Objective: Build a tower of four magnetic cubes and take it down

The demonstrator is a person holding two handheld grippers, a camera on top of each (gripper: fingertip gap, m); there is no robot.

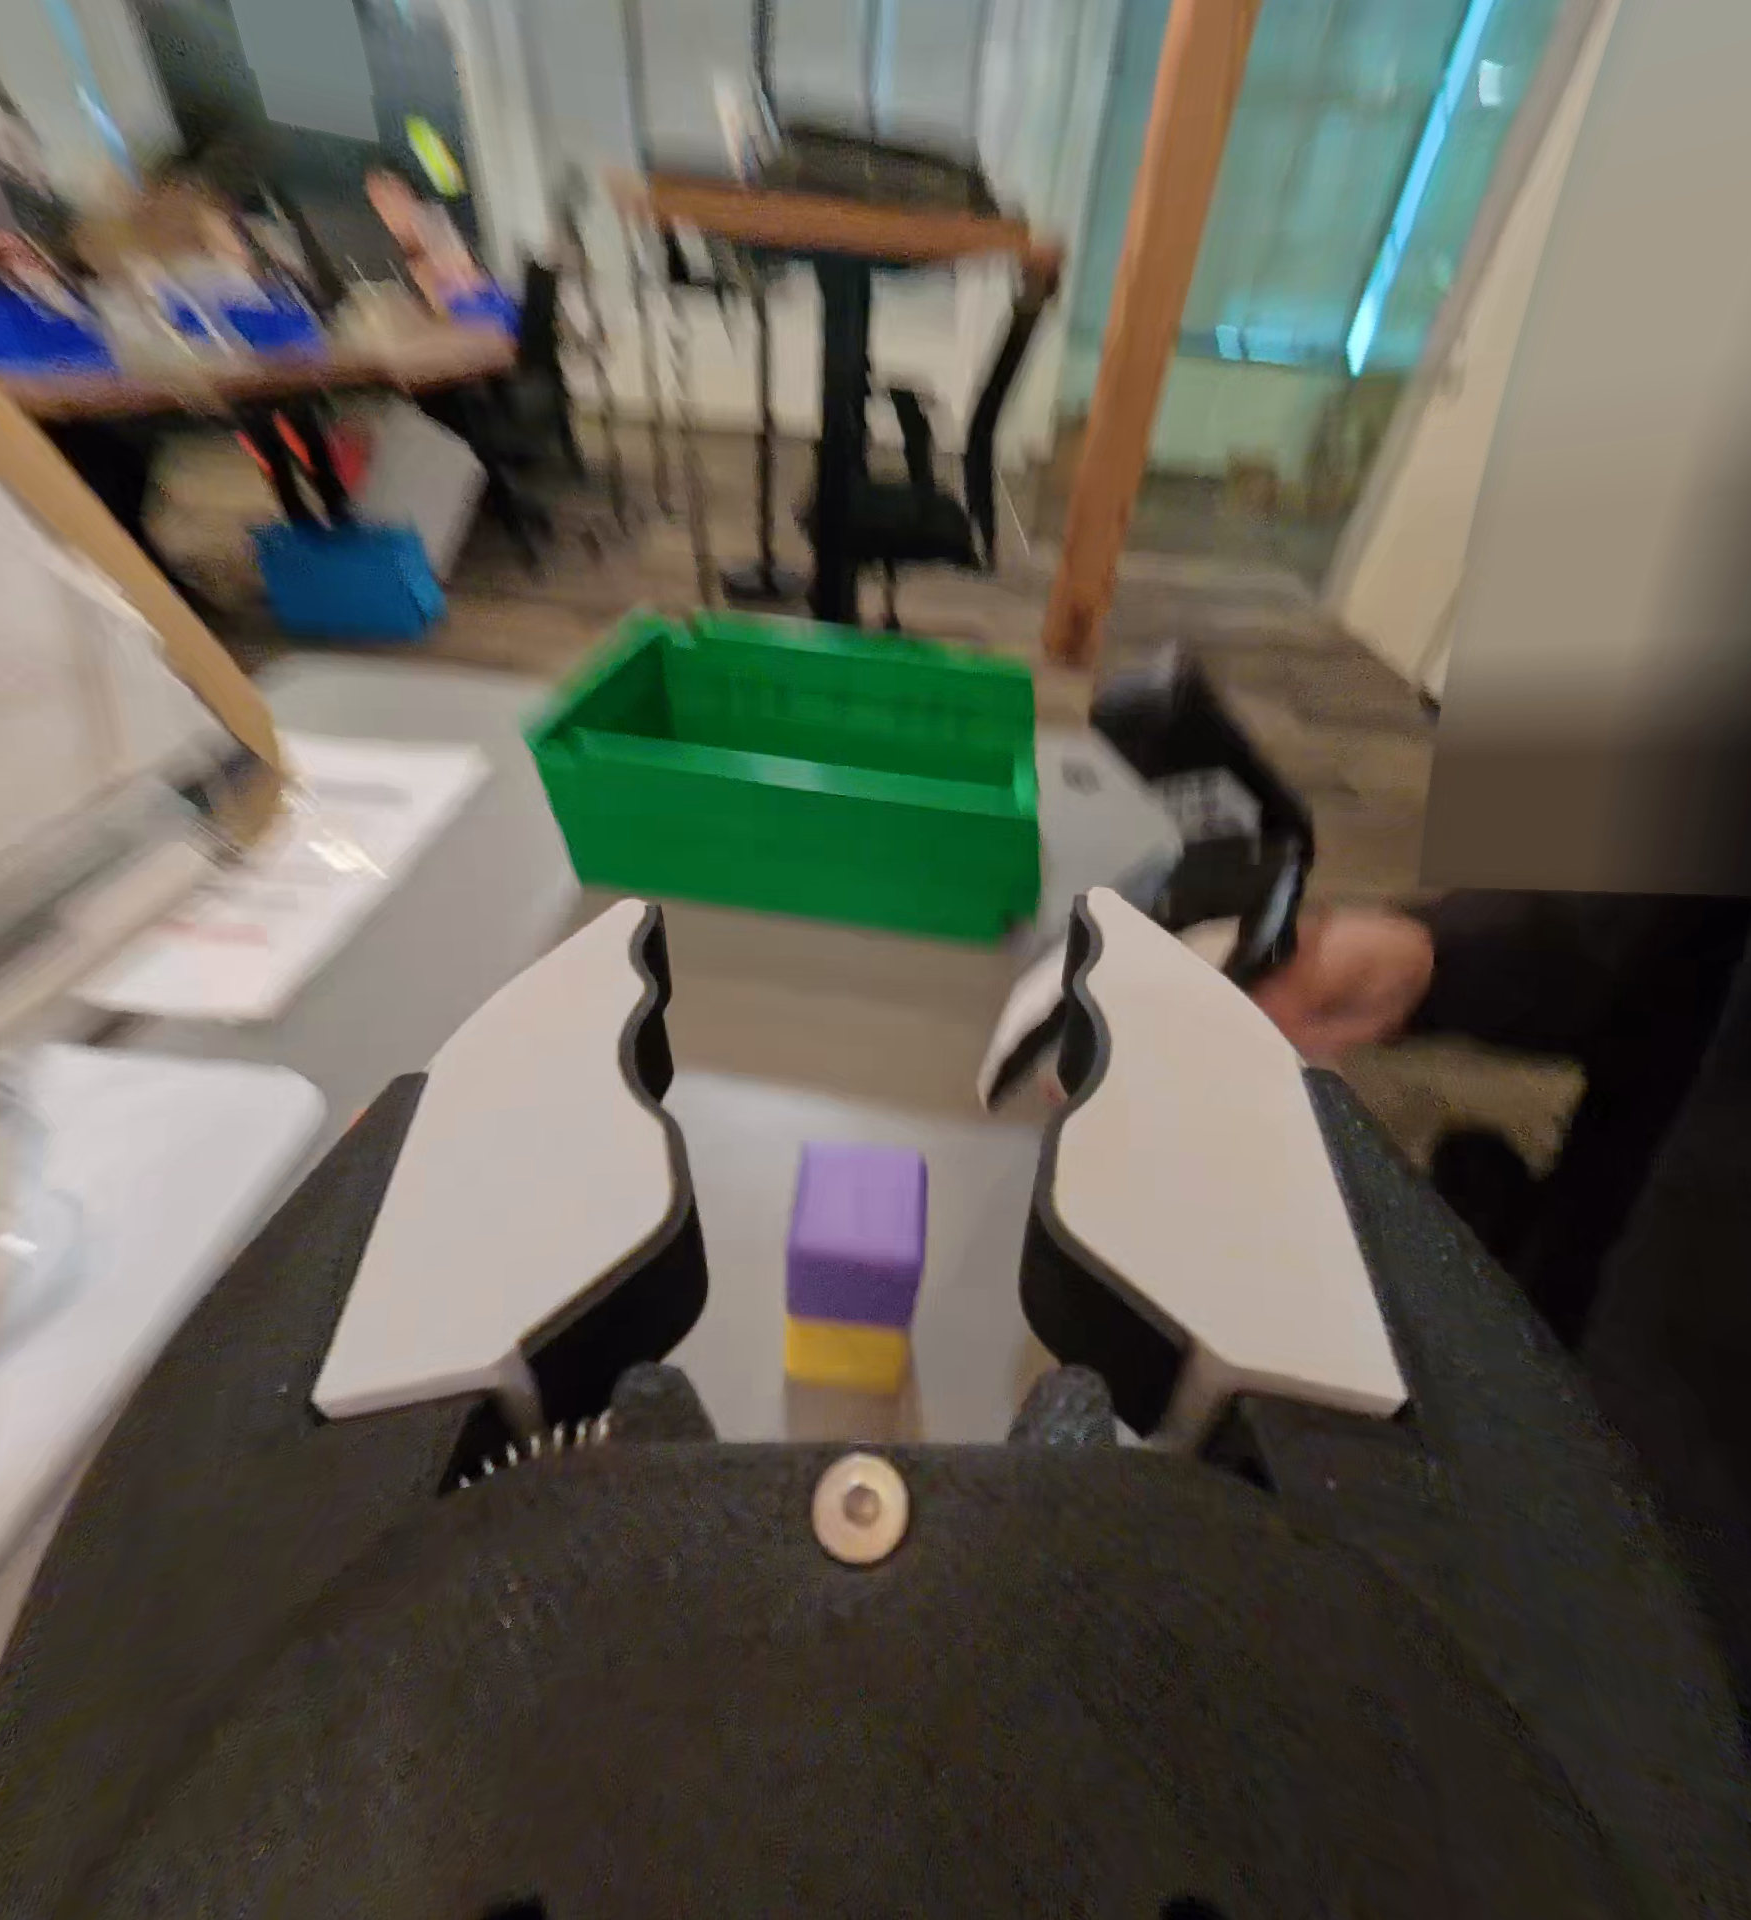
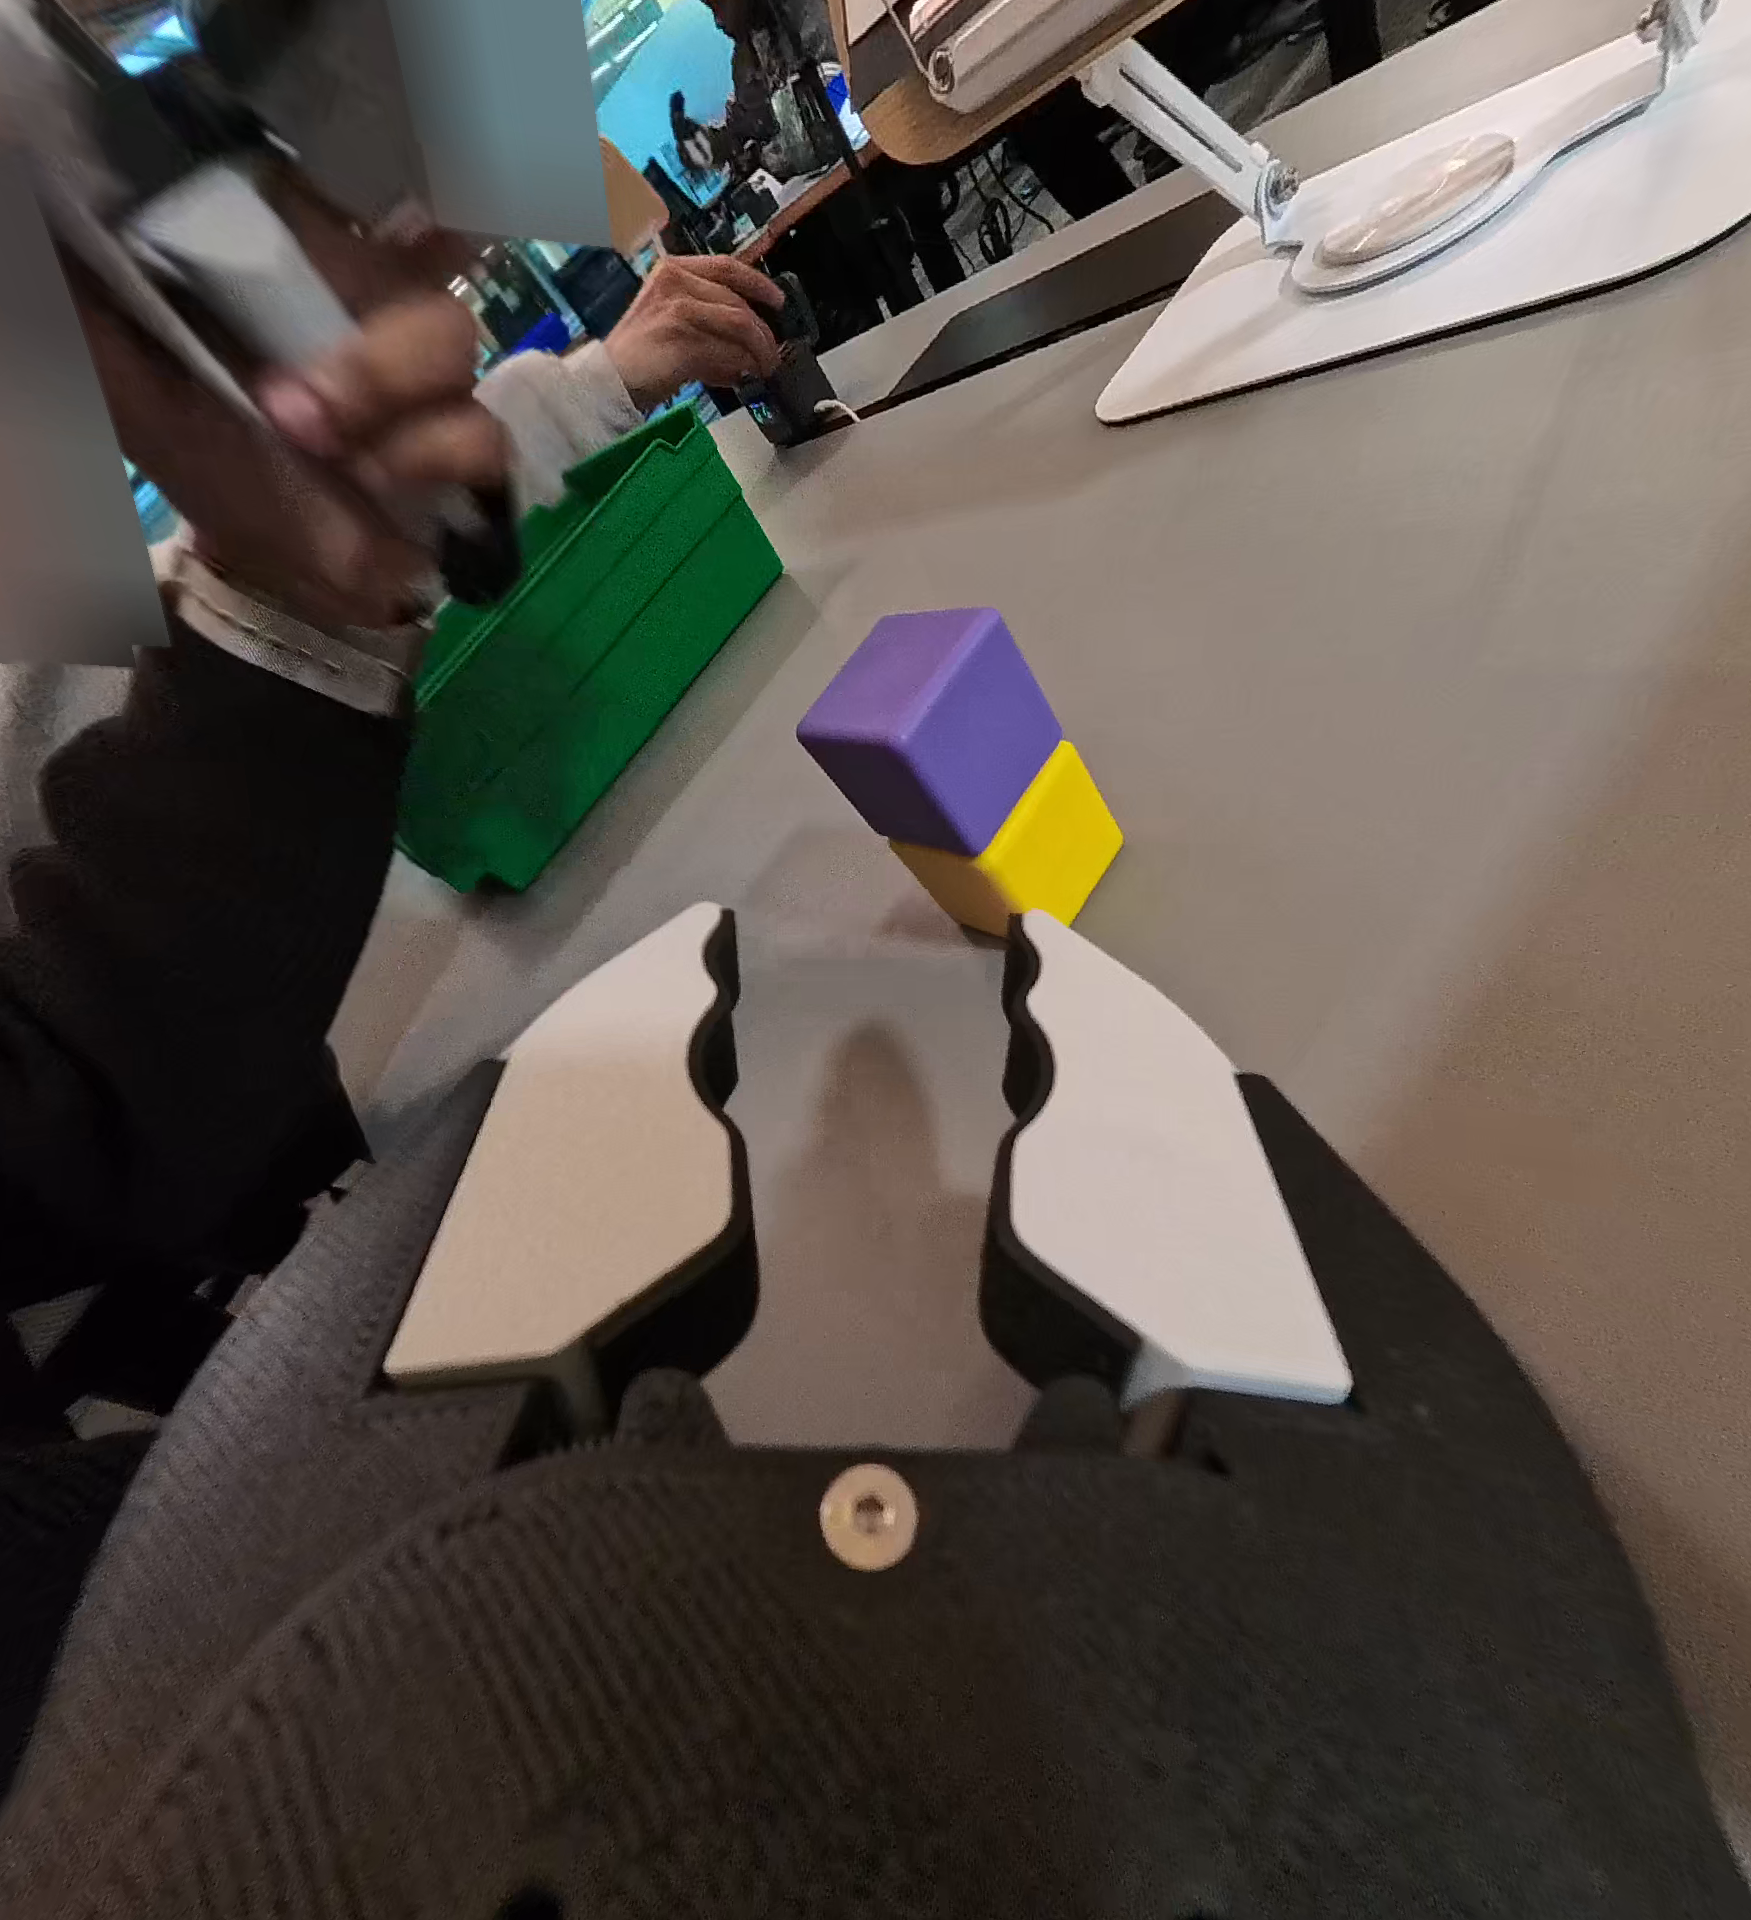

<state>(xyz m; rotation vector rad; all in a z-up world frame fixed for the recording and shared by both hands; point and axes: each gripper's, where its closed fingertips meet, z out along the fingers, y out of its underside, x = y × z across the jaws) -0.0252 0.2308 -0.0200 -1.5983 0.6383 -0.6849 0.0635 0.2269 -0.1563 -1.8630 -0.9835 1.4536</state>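
grey table (image 2: 1370, 727) carries everything. white flat base (image 2: 1473, 260) of a stand sits at the far right of the table in the right wrist view, well apart from the blocks. green bin (image 1: 798, 821) stands upright on the table beyond the blocks; what shows of its inside in the left wrist view looks empty, though its floor is partly hidden and the view is blurred.

left gripper (image 1: 866, 925) jaws spread wide, holding nothing, high above the table, with the block stack seen between its fingers lower down and the bin just ahead. right gripper (image 2: 871, 930) also spread wide and empty, low near the table, tip of its right finger just beside the yellow block; cannot tell if it touches.

purple block (image 2: 938, 727) sits on top of yellow block (image 2: 1042, 847), slightly twisted against it, stack near the bin but apart from it.

judgement: any grasp of the top block should come in square to its flat faces, jaws clear of the yellow one, closing slowly so the twisted stack does not topple.

a person's hand (image 2: 684, 322) holds a small dark device at the far edge of the table.
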